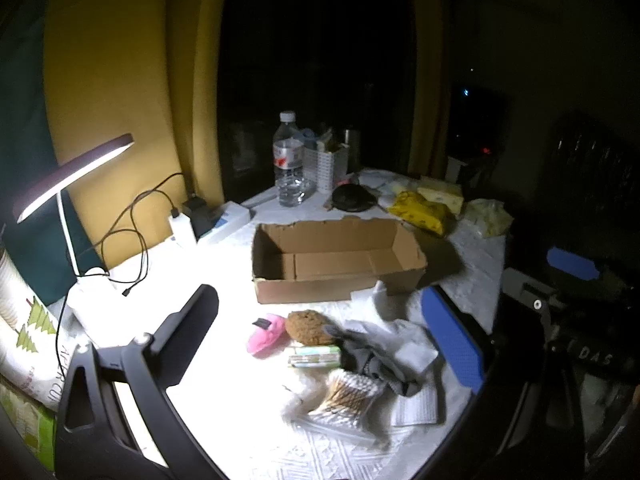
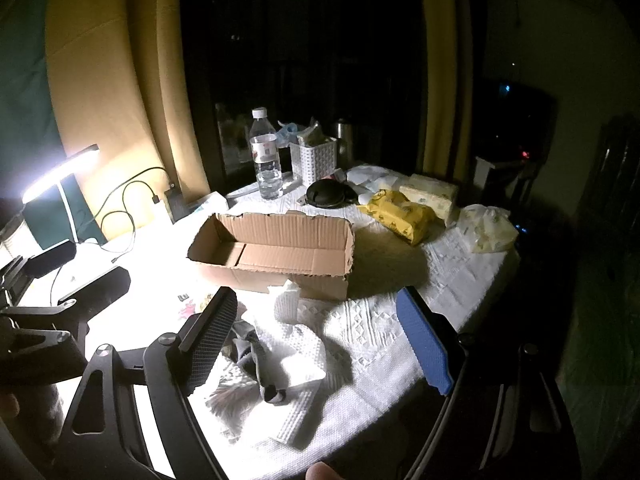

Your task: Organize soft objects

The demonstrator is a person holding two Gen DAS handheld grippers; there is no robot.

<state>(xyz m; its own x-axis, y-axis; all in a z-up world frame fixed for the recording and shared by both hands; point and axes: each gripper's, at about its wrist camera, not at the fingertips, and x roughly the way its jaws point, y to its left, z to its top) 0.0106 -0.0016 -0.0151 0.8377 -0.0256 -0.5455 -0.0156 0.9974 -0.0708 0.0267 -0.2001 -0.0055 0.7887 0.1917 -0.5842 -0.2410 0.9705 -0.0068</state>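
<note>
An open, empty cardboard box (image 1: 336, 264) sits mid-table; it also shows in the right wrist view (image 2: 276, 256). In front of it lies a heap: a pink soft item (image 1: 266, 336), a brown sponge (image 1: 310, 326), a grey cloth (image 1: 372, 356), white paper towels (image 1: 412, 352) and a cotton swab pack (image 1: 344, 396). My left gripper (image 1: 320, 340) is open above the heap and holds nothing. My right gripper (image 2: 320, 340) is open over the grey cloth (image 2: 260, 364) and paper towels (image 2: 296, 344), also empty.
A lit desk lamp (image 1: 68, 176) with cables stands at the left. A water bottle (image 1: 289, 160), a white basket (image 1: 326, 164), a black round object (image 1: 352, 198), a yellow packet (image 1: 420, 208) and tissue packs (image 2: 432, 196) fill the far side. The table edge (image 2: 492, 280) drops off at the right.
</note>
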